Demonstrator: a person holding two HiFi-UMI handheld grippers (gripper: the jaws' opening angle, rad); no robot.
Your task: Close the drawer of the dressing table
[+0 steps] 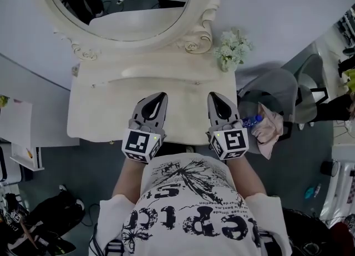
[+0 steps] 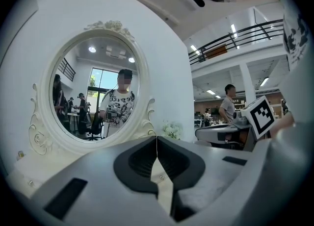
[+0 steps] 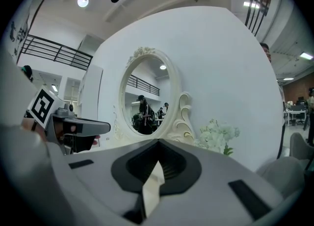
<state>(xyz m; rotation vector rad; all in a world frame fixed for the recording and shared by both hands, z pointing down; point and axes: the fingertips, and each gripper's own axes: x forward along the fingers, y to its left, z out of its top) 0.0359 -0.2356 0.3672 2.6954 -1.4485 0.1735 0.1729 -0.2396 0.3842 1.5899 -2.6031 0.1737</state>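
The cream dressing table with its oval mirror stands right in front of me. Its drawer front is hidden beneath the top in the head view, and neither gripper view shows it. My left gripper and right gripper hover side by side over the front half of the table top and point toward the mirror. Both are shut with nothing in them. In the left gripper view the jaws meet in a thin line. The right gripper's jaws likewise touch at the tips.
A white flower bouquet stands at the table's back right corner. To the right is a grey chair with a pink cloth and a blue-capped bottle. A white shelf stands at the left, with dark bags on the floor.
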